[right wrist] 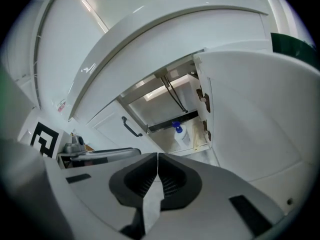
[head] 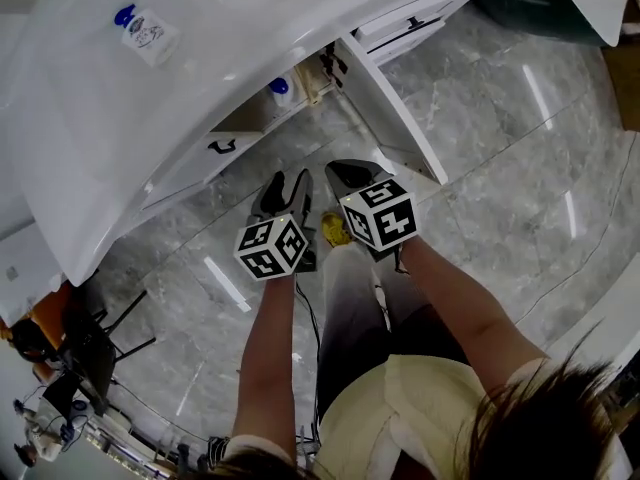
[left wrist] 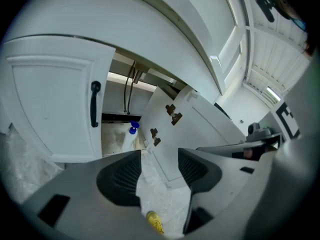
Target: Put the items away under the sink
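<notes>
The bottle (right wrist: pixel 181 135) with the blue cap stands inside the open cupboard under the sink (head: pixel 90 138), near its right wall and below the pipes (left wrist: pixel 130 86). A second blue-capped item (head: pixel 142 30) sits on the sink's surface, well apart from both tools. By my reading, that is what is left to fetch. The left gripper (left wrist: pixel 159 165) is released, its jaws apart with only floor between them. The right gripper (right wrist: pixel 158 171) is clenched tip to tip and holds nothing. Both hang in front of the cupboard, beside its open door (head: pixel 395 108).

To do the next reach well, I would send the released left gripper up over the sink's rim, since the item is on that side, and close across its narrower width. On the way down, keep clear of the open door and set the item beside the first bottle, not against it, so neither tips.

The item on the surface is small and its label unreadable — bottle or pouch, I cannot tell. The cupboard's left half is hidden behind the closed door (left wrist: pixel 50 104), so the room left there is unknown. Neither gripper view shows the surface item at all
</notes>
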`<state>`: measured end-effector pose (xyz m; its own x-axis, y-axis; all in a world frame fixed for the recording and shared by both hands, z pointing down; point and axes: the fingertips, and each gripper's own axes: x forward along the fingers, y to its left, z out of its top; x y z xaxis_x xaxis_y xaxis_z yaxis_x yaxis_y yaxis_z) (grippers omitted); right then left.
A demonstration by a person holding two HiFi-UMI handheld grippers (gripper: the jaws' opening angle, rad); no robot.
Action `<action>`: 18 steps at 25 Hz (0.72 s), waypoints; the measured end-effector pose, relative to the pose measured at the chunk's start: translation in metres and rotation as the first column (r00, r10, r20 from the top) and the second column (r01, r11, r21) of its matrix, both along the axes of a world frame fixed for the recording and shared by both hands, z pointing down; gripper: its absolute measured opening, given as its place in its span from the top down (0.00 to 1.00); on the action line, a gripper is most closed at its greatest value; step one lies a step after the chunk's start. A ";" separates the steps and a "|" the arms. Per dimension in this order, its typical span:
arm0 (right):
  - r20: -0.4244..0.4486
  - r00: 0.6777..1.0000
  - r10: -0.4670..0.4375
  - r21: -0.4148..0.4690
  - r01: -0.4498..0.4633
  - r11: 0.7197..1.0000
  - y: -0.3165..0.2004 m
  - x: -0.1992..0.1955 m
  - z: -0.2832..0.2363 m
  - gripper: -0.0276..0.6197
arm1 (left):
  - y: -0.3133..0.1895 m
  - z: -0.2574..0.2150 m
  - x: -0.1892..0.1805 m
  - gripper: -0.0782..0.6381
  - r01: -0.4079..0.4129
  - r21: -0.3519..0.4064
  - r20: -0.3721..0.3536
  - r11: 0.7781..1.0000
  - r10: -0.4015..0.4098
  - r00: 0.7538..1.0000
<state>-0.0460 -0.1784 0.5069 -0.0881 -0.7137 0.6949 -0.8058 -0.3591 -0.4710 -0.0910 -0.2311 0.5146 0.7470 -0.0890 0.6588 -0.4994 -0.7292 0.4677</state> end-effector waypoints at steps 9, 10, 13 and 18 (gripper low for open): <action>-0.030 0.999 -0.030 0.024 0.031 0.999 0.004 0.000 -0.057 0.92 | 0.008 -0.055 -0.020 0.59 0.030 -0.010 0.022 0.999 -0.030 0.999; -0.031 0.999 -0.032 0.026 0.033 0.999 0.005 -0.001 -0.063 0.92 | 0.009 -0.062 -0.021 0.60 0.025 -0.006 0.020 1.000 -0.025 0.999; -0.033 0.999 -0.035 0.035 0.036 0.999 0.006 -0.003 -0.080 0.92 | 0.011 -0.086 -0.024 0.64 0.005 0.013 0.013 1.000 -0.005 1.000; -0.029 0.999 -0.035 0.068 0.037 0.997 0.008 -0.006 -0.118 0.92 | 0.007 -0.130 -0.030 0.68 0.027 0.026 -0.031 0.999 -0.026 0.999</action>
<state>-0.0520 -0.1703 0.3893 -0.0962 -0.7567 0.6466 -0.8308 -0.2967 -0.4709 -0.1206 -0.2237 0.3842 0.7637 -0.1258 0.6331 -0.5045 -0.7283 0.4638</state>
